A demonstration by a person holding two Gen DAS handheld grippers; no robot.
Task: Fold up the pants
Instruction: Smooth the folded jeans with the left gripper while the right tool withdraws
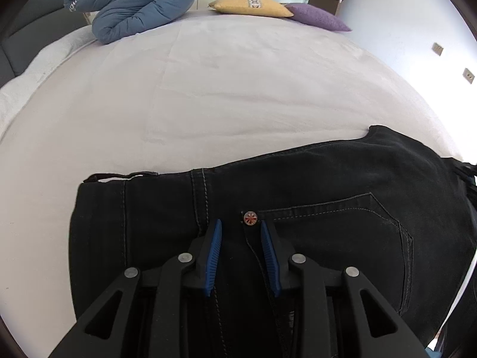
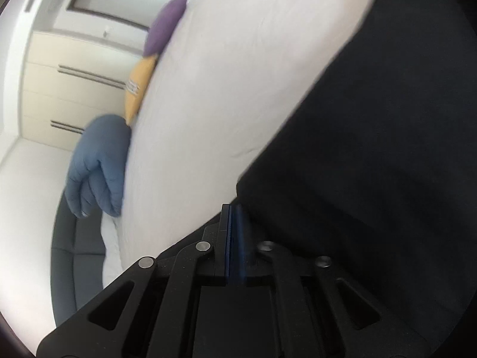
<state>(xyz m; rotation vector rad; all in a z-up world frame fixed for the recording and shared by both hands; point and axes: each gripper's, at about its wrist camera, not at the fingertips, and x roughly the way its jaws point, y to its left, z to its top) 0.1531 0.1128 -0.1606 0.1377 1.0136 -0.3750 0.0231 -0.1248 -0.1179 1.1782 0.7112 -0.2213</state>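
Black pants point(image 1: 313, 185) lie on the pale bed sheet point(image 1: 226, 89), waistband end to the left, a back pocket and a round red-and-blue button point(image 1: 250, 218) showing. My left gripper point(image 1: 241, 223) hovers just over them near the button, its blue-padded jaws open with fabric below the gap. In the tilted, blurred right wrist view my right gripper point(image 2: 234, 208) has its jaws pressed together on an edge of the black pants point(image 2: 372, 164), which fill the right side of that view.
A rolled blue quilt point(image 1: 134, 3) lies at the far left of the bed, with a yellow pillow point(image 1: 253, 6) and a purple pillow point(image 1: 319, 16) at the far edge. A grey headboard point(image 1: 32, 38) stands left. Cupboards point(image 2: 74, 83) line the wall.
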